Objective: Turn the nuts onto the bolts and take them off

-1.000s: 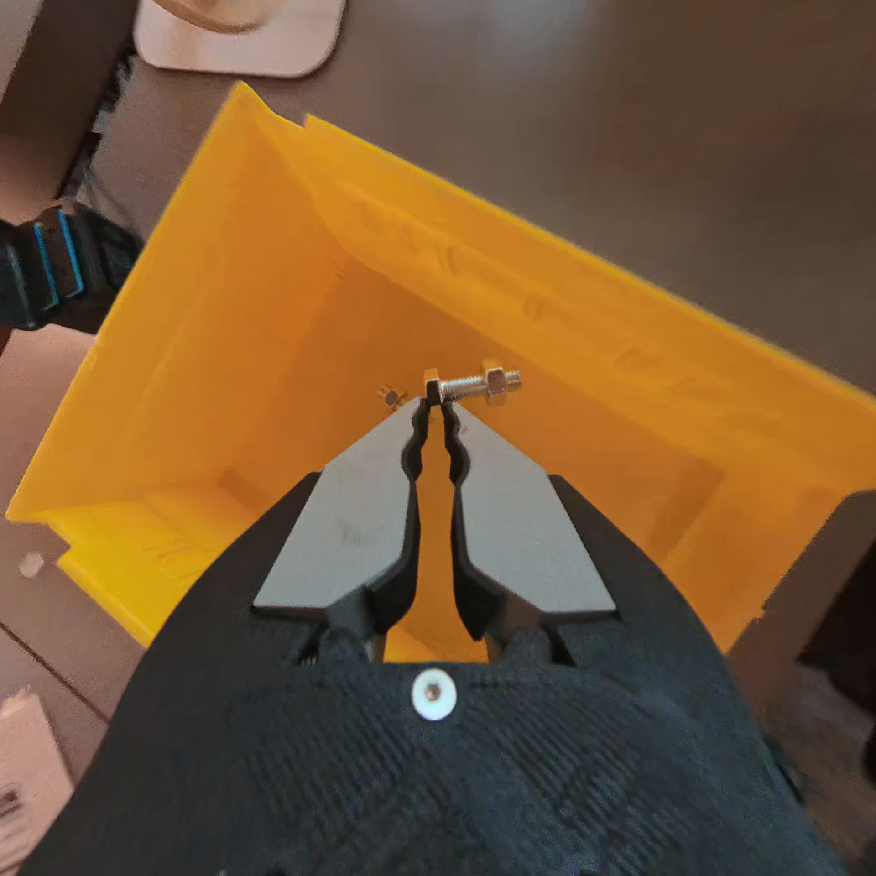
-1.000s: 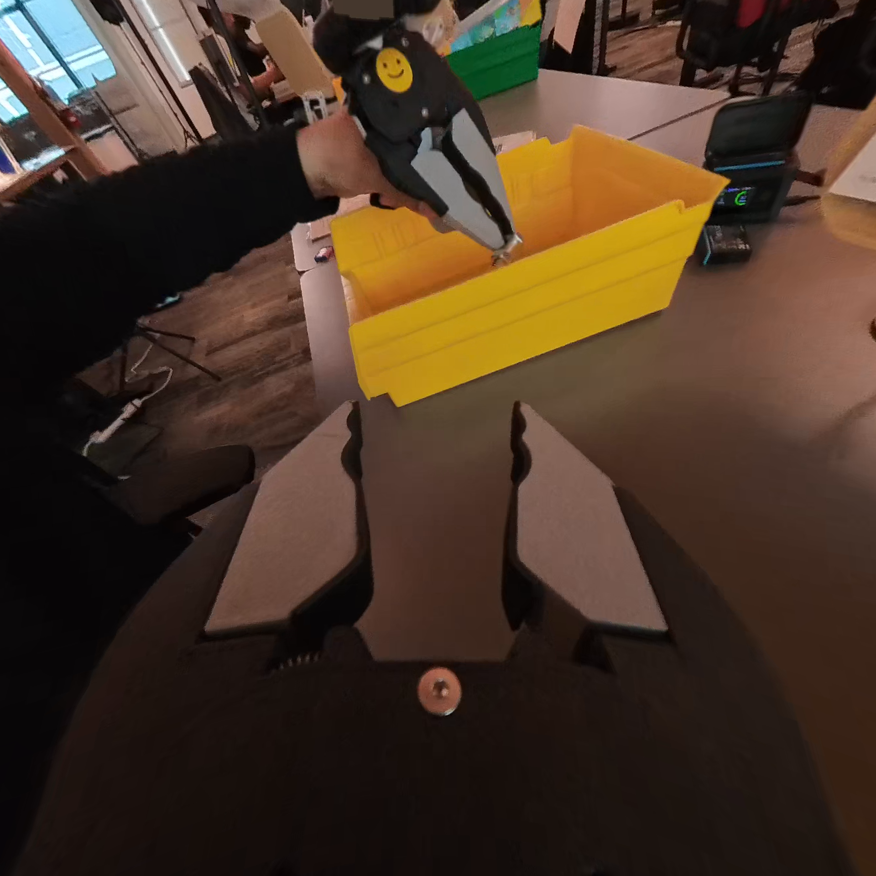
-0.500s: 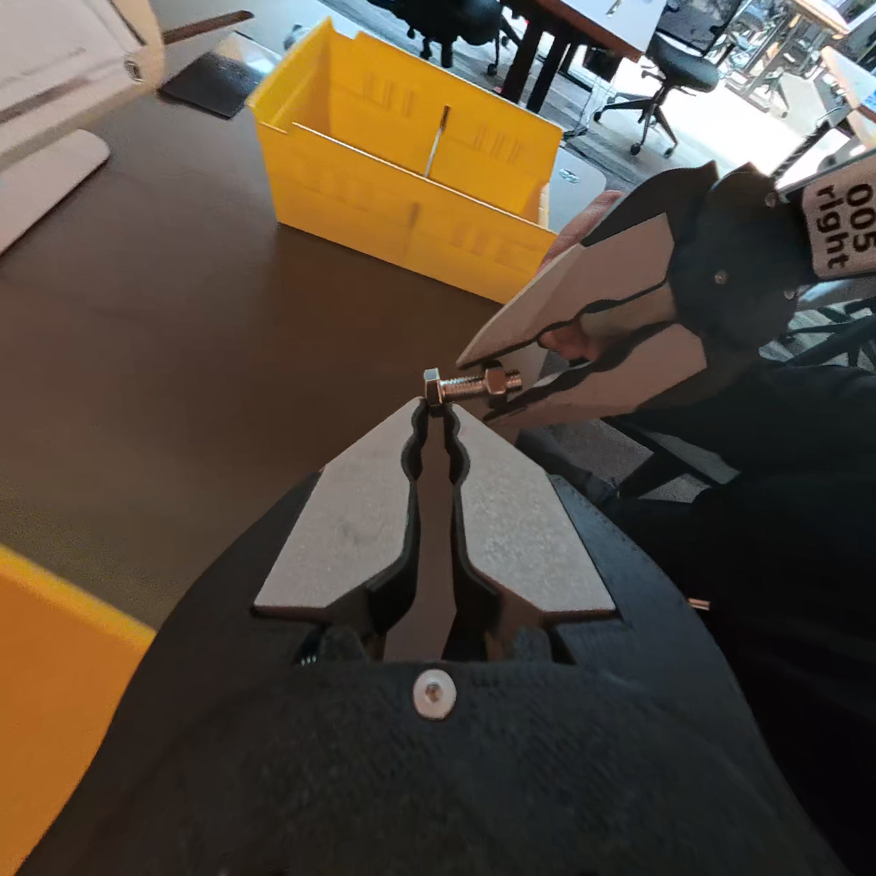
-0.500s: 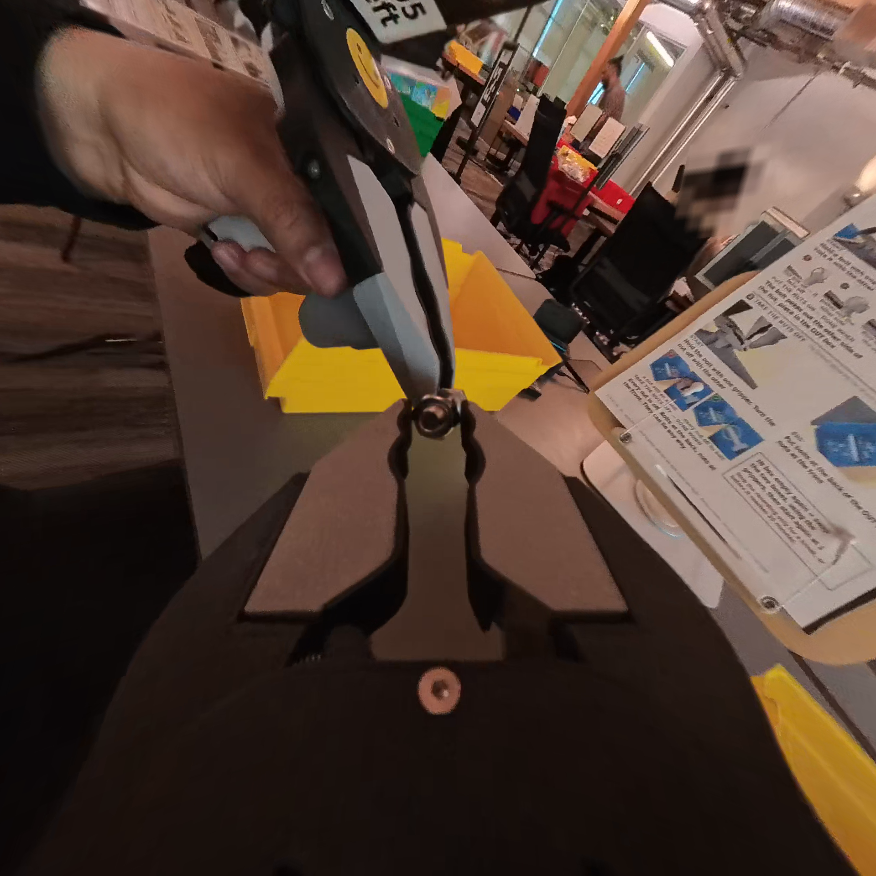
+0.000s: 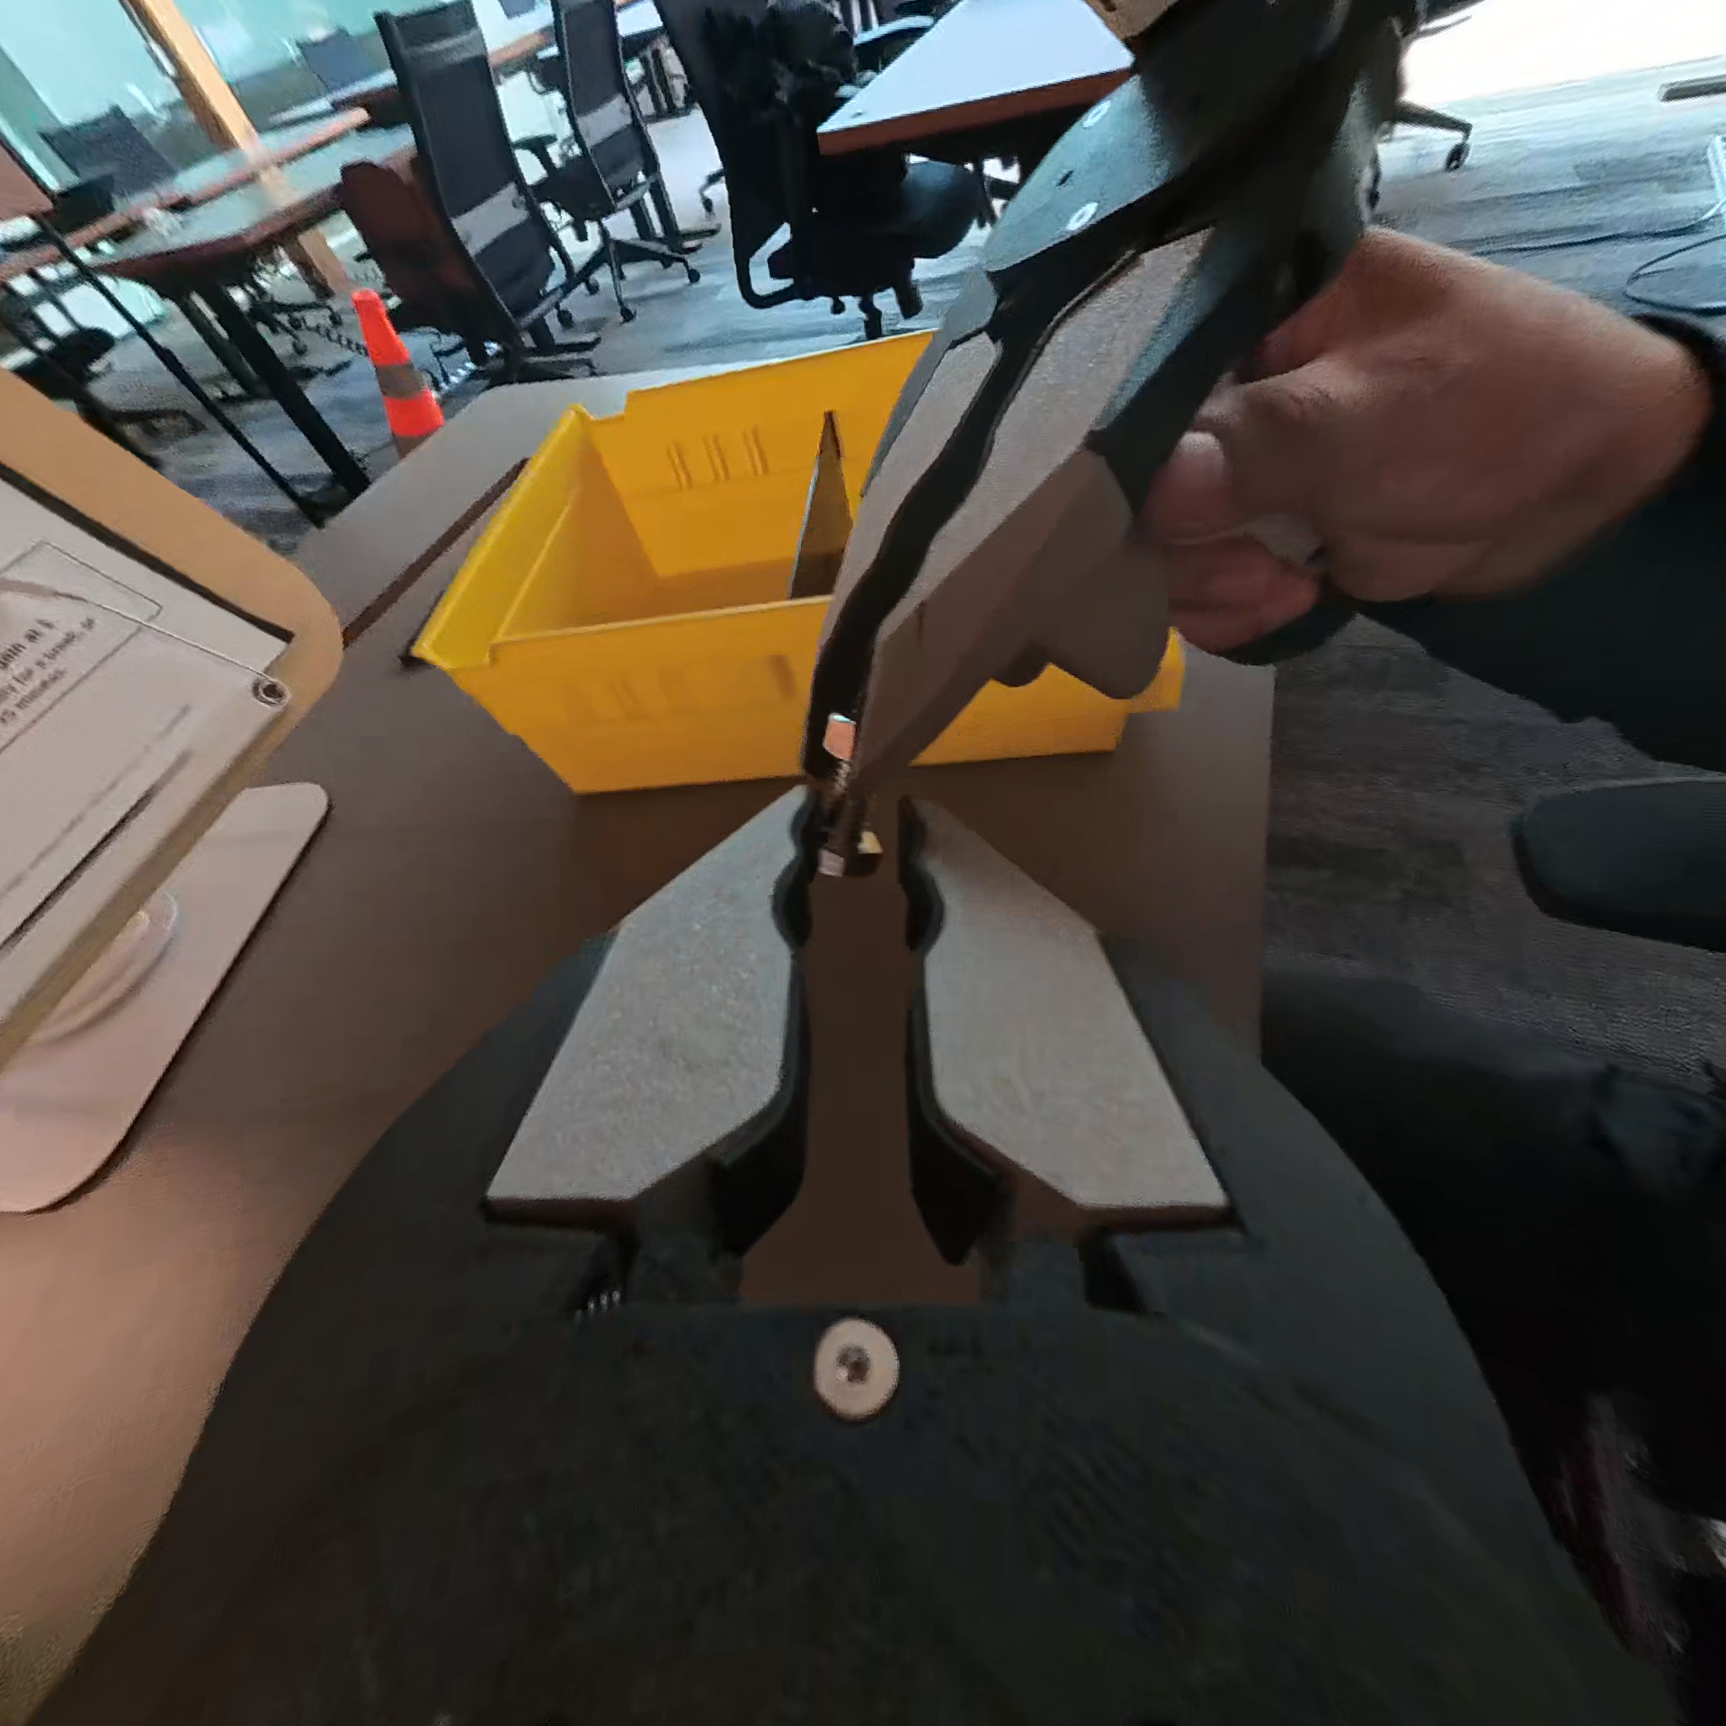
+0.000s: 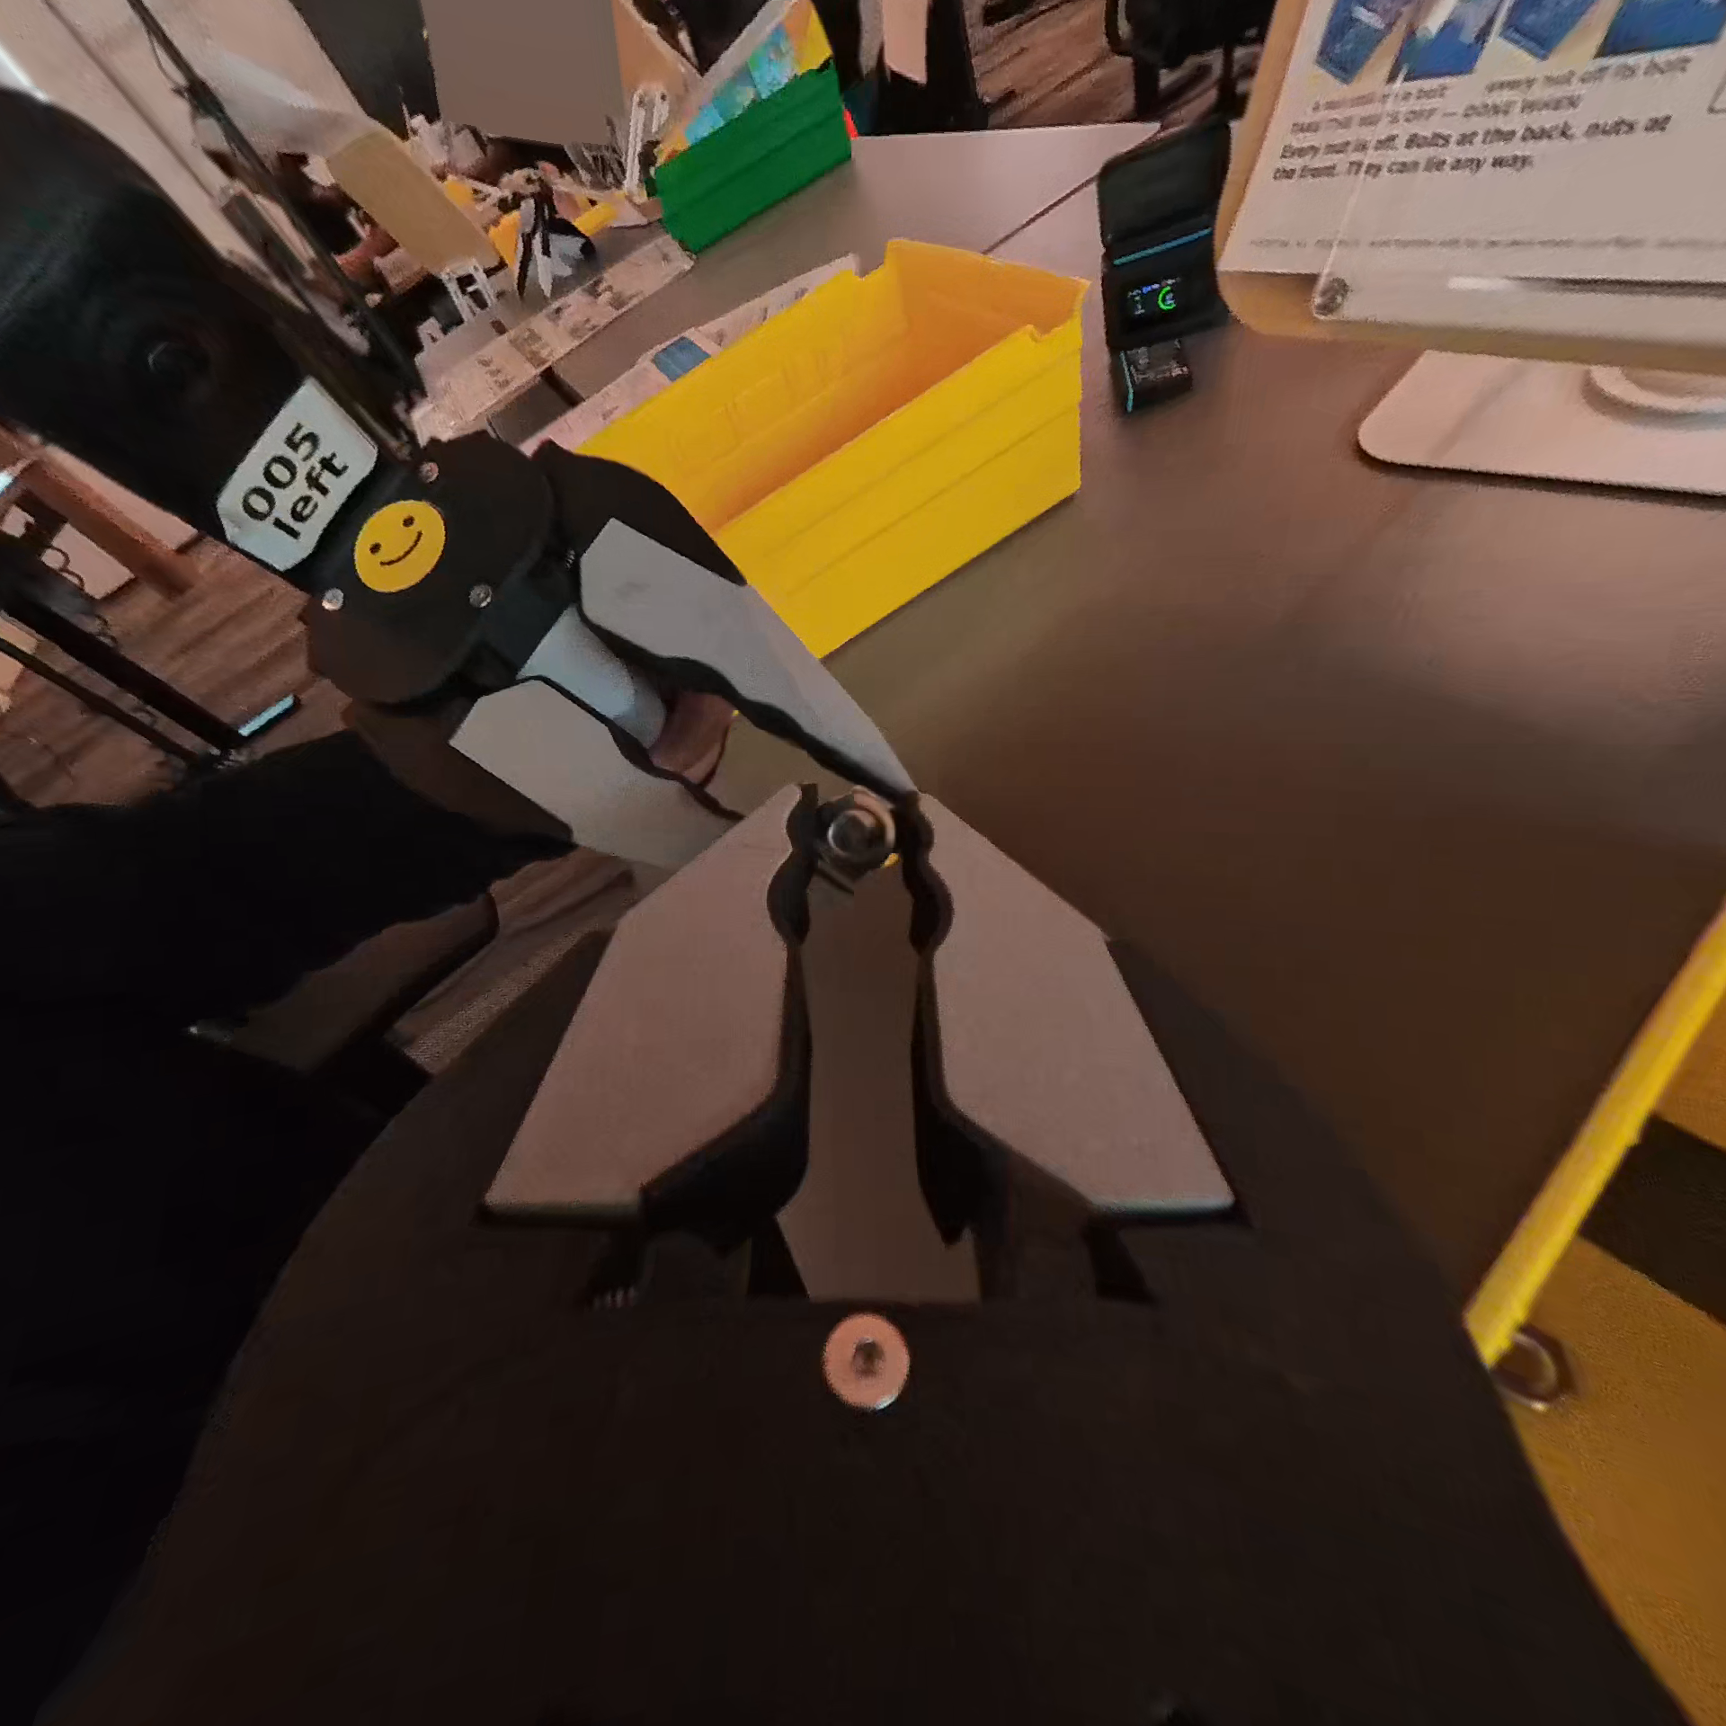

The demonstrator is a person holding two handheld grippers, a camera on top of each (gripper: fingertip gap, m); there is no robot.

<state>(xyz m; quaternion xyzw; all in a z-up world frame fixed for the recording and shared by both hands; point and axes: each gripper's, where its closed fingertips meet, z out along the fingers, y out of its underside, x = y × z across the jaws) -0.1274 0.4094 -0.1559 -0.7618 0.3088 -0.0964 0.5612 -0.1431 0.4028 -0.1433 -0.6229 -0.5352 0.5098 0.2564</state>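
A silver bolt [image 5: 843, 822] with a nut [image 5: 838, 733] on its thread hangs in the air above the dark table [image 5: 467, 887]. My right gripper [image 6: 855, 822] is shut on the nut [image 6: 852, 834]; it comes in from the upper right in the left wrist view [image 5: 831, 761]. My left gripper [image 5: 855, 831] is open. The bolt's head [image 5: 845, 855] sits between its pads, close to the left one, with a clear gap to the right one. In the right wrist view the left gripper [image 6: 822, 803] comes in from the left with its fingers spread.
A yellow bin [image 5: 654, 691] with a divider stands behind the grippers. A second yellow bin [image 6: 887, 486] lies at the back left, a third [image 6: 1588, 1167] at the right edge. An instruction stand [image 6: 1494, 187], a small black device [image 6: 1158, 290] and a green bin [image 6: 756, 159] are farther off. The tips of both grippers are at nearly the same place.
The left gripper carried the bolt out of the yellow bin to the right gripper. The right gripper closed on the nut. The left fingers then opened off the bolt head.
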